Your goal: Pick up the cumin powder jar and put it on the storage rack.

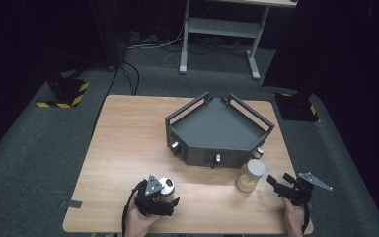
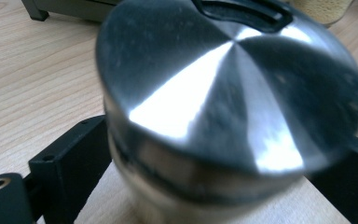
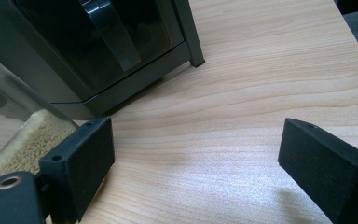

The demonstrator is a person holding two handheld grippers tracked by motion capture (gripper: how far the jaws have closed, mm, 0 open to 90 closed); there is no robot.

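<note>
- Gripping with our left gripper (image 1: 170,197), we have a steel-lidded jar (image 1: 166,186) between the jaws near the table's (image 1: 123,143) front edge; in the left gripper view both black pads sit against the jar's sides (image 2: 233,93), so we read it as held.
- Our right gripper (image 1: 279,183) rests at the front right corner, jaws wide with bare wood between them.
- A grain-filled jar (image 1: 251,176) stands just beside that gripper's left jaw, in front of the dark tray (image 1: 212,126); whether jaw and jar touch, we cannot tell.
</note>
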